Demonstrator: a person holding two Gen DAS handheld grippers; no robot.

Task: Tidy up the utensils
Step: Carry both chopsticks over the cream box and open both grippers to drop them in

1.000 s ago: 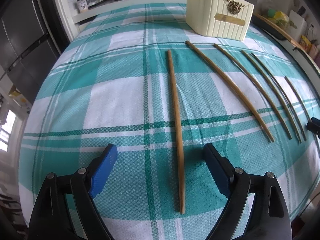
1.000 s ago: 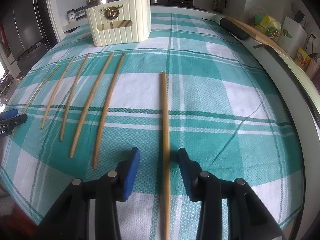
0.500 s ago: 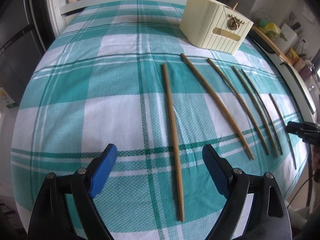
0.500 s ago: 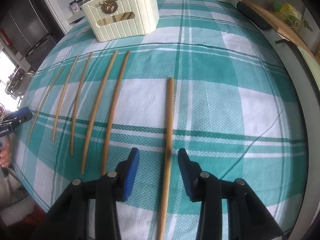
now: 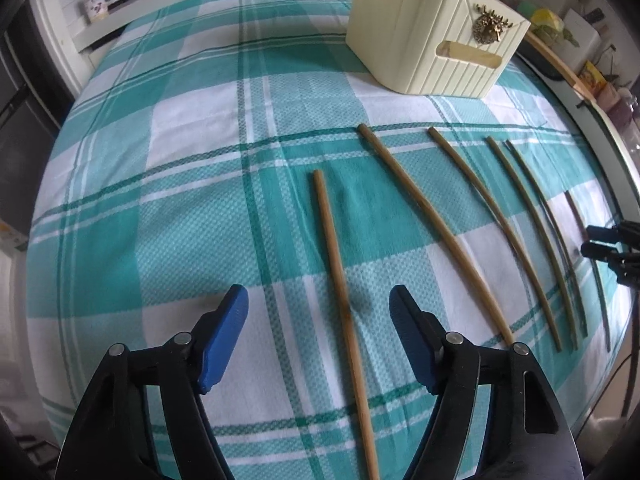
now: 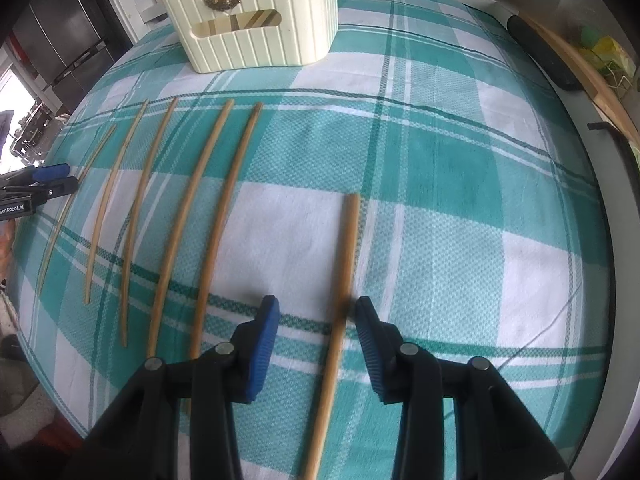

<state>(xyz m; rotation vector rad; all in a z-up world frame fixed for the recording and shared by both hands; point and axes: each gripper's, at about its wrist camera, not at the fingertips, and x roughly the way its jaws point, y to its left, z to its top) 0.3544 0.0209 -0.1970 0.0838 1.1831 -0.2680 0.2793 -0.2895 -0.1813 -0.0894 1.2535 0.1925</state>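
Both hands work the two outer ends of a row of bamboo chopsticks lying on the checked cloth. The left gripper (image 5: 319, 312) straddles the leftmost chopstick (image 5: 334, 256); its jaws are closing, the stick between them but untouched. The right gripper (image 6: 316, 320) stands open around the rightmost chopstick (image 6: 345, 264), which lies just beside the right-hand pad, contact unclear. To do this well, each should centre the stick between the pads, sink to the cloth and close squarely, so the thin round stick does not roll out. The cream utensil holder (image 6: 256, 28) waits beyond the row. The surface (image 5: 192, 184) wears a teal-and-white tablecloth; kitchen counters and jars ring it.
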